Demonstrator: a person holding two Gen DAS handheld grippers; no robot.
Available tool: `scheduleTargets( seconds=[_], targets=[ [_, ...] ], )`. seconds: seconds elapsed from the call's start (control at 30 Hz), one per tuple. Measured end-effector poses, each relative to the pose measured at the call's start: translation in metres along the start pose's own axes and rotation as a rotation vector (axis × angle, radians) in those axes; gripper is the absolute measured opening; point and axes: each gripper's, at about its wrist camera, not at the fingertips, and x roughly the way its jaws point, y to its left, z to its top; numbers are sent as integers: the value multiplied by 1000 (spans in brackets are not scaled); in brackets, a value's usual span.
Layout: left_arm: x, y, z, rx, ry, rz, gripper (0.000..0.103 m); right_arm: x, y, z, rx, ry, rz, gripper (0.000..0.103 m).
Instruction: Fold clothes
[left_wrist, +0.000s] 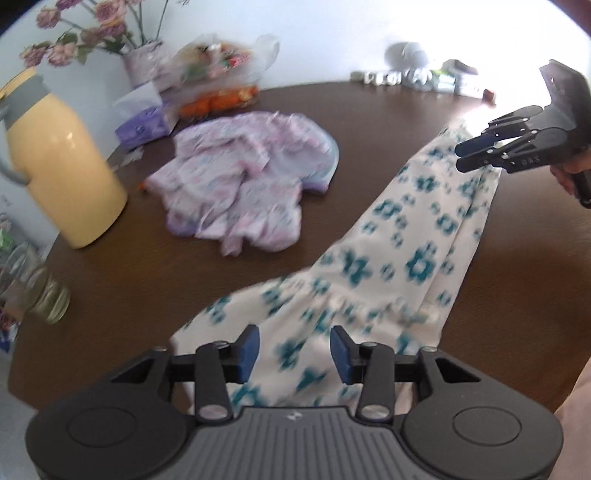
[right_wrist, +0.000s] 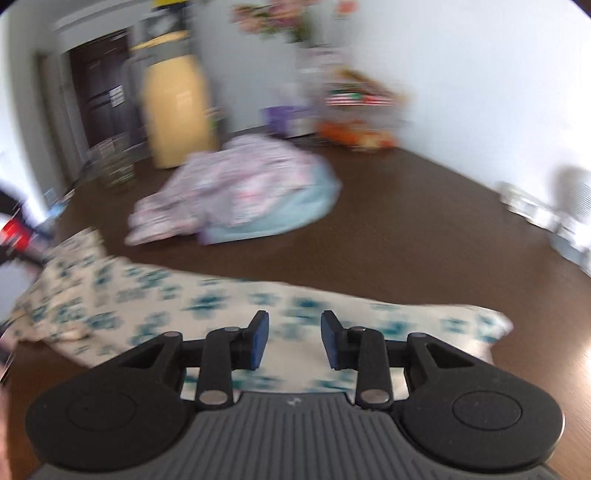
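Note:
A cream garment with teal flowers (left_wrist: 388, 258) lies stretched across the brown table (left_wrist: 147, 277), from near my left gripper to my right gripper. My left gripper (left_wrist: 294, 352) is open above its near end, holding nothing. My right gripper (left_wrist: 467, 157) hovers at the far end of the garment, seen side-on. In the right wrist view the right gripper (right_wrist: 294, 339) is open above the same garment (right_wrist: 166, 302). A crumpled pink and purple garment (left_wrist: 243, 177) lies on a light blue cloth (right_wrist: 295, 210) in the middle of the table.
A yellow thermos jug (left_wrist: 62, 162) stands at the left. A vase of pink flowers (left_wrist: 144, 62), a purple tissue box (left_wrist: 144, 122) and a plastic bag of food (left_wrist: 218, 81) stand at the back. A glass jar (left_wrist: 44, 295) sits near the left edge. Small items (left_wrist: 424, 77) line the far right edge.

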Motion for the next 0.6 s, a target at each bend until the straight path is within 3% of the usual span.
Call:
scheduleTargets(
  seconds=[0.1,0.37,0.43,0.47,0.5,0.6],
  targets=[
    [6,2,-9,58,46,-19,53,17,38,6,-73,24,73,38],
    [34,24,-13,69,67,10,52,41,94,15,-124,40,166,38],
    [40,27,-16,81,64,-22,37,38,104,17,-127,27,207,38],
    [42,26,-16,82,72,-49,8,38,110,19,-134,23,227,38],
    [43,25,-15,82,77,-61,0,38,117,20,-145,22,242,39],
    [29,19,-16,96,39,-30,0,43,136,23,-187,32,272,42]
  ],
)
